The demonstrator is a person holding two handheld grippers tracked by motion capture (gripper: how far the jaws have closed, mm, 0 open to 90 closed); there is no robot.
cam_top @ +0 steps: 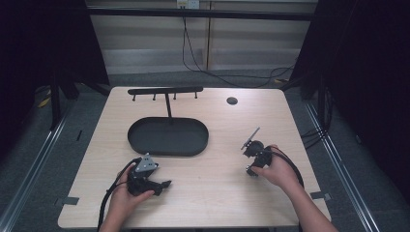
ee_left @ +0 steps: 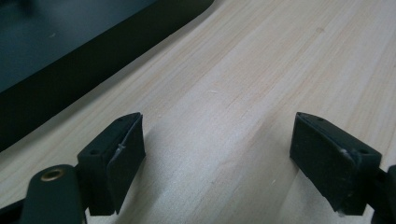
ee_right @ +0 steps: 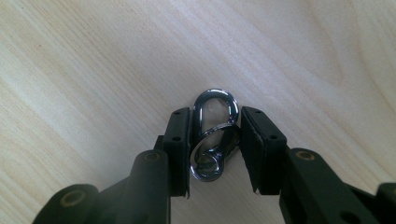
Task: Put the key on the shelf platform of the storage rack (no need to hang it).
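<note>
A shiny metal S-shaped hook (ee_right: 214, 140) lies flat on the pale wooden table (cam_top: 217, 193). My right gripper (ee_right: 215, 119) points down at it, with one jaw pressed against each side of the hook. In the high view this right gripper (cam_top: 250, 169) is at the table's right, held by a hand. Near the front left, my left gripper (cam_top: 166, 184) stands open just above the wood and points right. Nothing lies between its spread jaws in the left gripper view, where the left gripper (ee_left: 217, 140) hovers over bare table.
A black oval tray (cam_top: 140, 145) sits at the table's middle, and its rim (ee_left: 70, 70) lies just beyond the left gripper. Behind it rises a black stand with a pegged crossbar (cam_top: 165, 90). A round hole (cam_top: 232, 100) marks the far right.
</note>
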